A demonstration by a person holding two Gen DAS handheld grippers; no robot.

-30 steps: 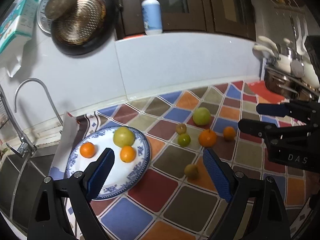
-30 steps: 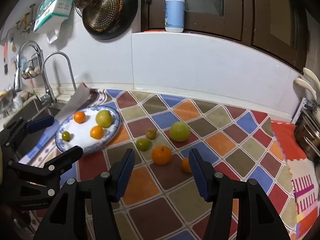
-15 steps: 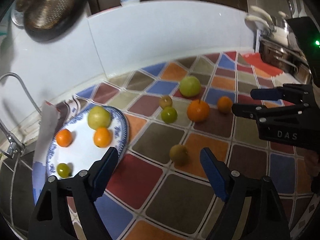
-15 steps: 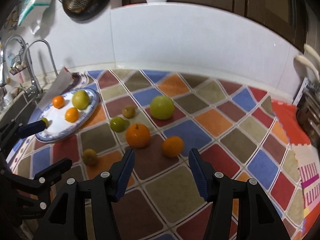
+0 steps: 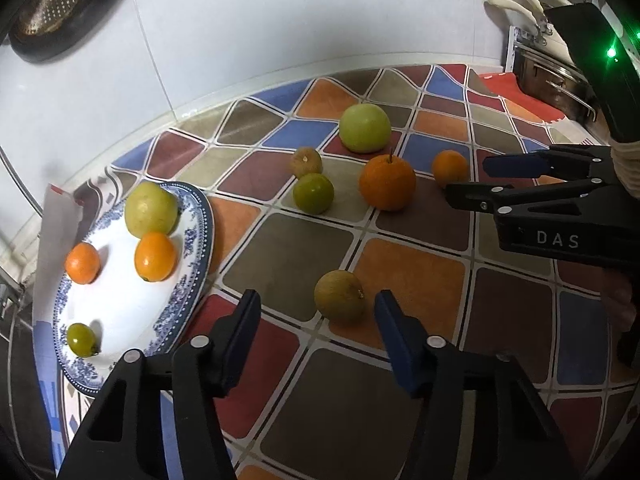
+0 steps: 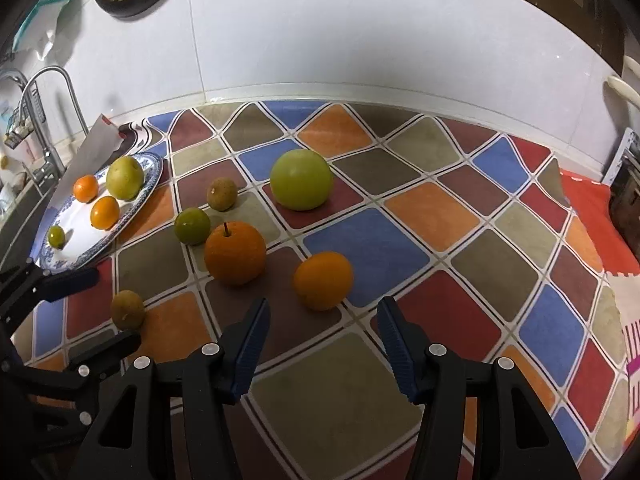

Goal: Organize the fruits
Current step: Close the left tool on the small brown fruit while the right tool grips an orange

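My left gripper is spread wide, brownish fruit sitting on the counter between the tips — not touching. My right gripper is also spread, small orange just ahead of its tips. Plate at left holds four fruits; big orange and green apple loose on the counter.

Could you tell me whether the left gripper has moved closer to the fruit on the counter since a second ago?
Yes. The left gripper has come forward and down toward the brownish fruit; the plate, which sat between its fingers earlier, now lies off to its left.
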